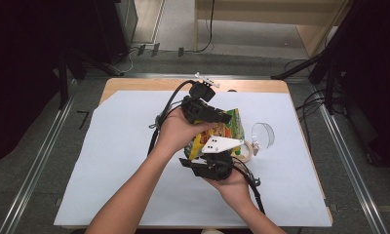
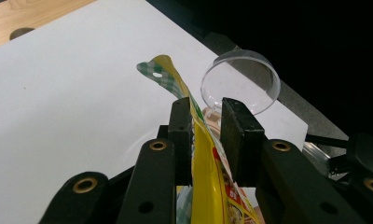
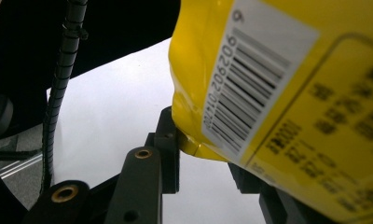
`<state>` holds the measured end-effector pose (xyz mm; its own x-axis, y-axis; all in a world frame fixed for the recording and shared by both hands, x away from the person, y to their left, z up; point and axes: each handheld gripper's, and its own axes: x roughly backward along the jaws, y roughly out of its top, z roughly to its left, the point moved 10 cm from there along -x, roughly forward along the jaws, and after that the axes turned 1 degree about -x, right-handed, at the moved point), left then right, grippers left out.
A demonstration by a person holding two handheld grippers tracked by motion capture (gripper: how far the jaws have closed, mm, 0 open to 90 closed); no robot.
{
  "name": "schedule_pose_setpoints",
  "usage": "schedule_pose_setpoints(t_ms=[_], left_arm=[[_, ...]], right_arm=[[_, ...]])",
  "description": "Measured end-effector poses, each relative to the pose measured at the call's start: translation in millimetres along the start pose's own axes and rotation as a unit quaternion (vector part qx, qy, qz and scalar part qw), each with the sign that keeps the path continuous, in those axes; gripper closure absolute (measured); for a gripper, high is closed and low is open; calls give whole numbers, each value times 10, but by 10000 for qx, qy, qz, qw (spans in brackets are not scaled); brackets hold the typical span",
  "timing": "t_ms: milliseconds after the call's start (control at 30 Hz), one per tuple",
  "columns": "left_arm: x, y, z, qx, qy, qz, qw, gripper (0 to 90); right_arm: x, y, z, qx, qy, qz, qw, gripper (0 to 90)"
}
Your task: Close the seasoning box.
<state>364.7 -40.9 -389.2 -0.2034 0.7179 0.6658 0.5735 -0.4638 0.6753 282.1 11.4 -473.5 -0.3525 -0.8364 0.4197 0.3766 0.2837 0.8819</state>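
Observation:
A yellow snack bag (image 1: 230,127) with a green checked top is held up above the white sheet between both grippers. In the high view my left gripper (image 1: 226,117) grips it from the far side and my right gripper (image 1: 207,161), with its grey plate on top, from the near side. In the left gripper view the bag's edge (image 2: 204,168) runs up between the jaws of my left gripper (image 2: 205,105), against the left jaw. In the right gripper view the bag's barcode corner (image 3: 278,70) sits in my right gripper (image 3: 203,140); the bag hides the right jaw.
A clear round plastic container (image 1: 263,135) lies on the white sheet (image 1: 125,161) just right of the bag, beside a roll of tape (image 1: 247,152). The sheet covers a wooden table whose far edge (image 1: 134,83) shows. A small white part (image 1: 206,79) lies at the back.

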Motion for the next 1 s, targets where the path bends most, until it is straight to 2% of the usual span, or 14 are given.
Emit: schedule_pose_setpoints(t_ms=[367,633,767,1000], left_arm=[[11,-50,22,11,10,-4,10000,751],[76,-110,3,-82,41,-70,9999,750],[106,-153,-11,-174,81,-222,9996,753],[160,-233,14,-67,-22,-297,9995,771]], right_arm=[[-27,-34,22,22,42,90,9999,693],[-56,-47,56,208,7,118,9997,691],[-79,-79,67,301,-36,179,9994,674],[-113,-127,128,520,28,177,9985,635]])
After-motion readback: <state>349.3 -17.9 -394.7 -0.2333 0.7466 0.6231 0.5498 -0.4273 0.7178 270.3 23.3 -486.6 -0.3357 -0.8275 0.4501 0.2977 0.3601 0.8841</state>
